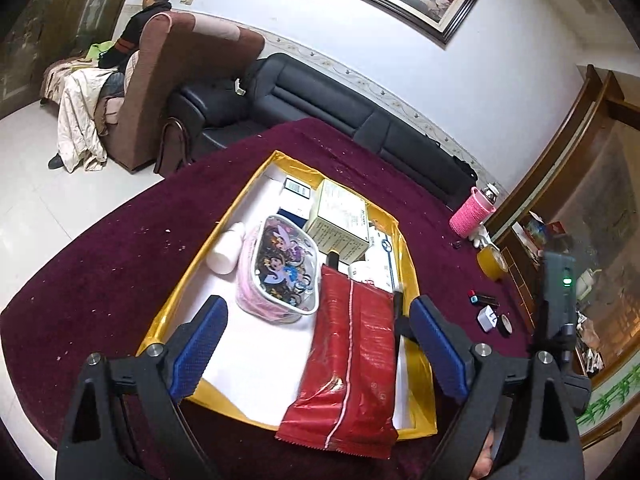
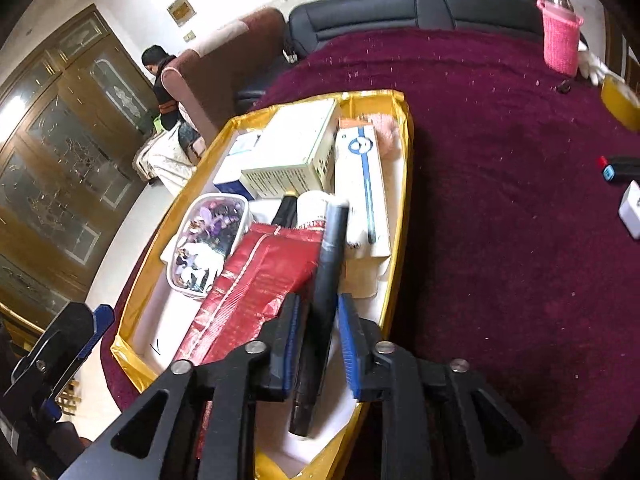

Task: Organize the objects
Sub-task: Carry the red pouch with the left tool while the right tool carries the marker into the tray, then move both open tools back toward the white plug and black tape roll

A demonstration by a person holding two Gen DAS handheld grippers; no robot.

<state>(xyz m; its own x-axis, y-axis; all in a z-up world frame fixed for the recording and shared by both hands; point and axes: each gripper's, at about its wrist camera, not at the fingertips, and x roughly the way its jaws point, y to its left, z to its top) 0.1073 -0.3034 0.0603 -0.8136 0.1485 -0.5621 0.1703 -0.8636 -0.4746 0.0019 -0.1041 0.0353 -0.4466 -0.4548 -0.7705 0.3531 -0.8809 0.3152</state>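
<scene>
The dark tube is lying along the right side of the yellow-rimmed tray, leaning on the red packet and the white box, while the right gripper is standing narrowly parted around it, pads seemingly just clear. The left gripper is hanging wide and empty above the packet. To finish well, the right should be backing straight out along the tube without nudging it.

My left gripper tilts downward with its jaws spread wide; my right gripper points steeply down, pads slightly parted.
</scene>
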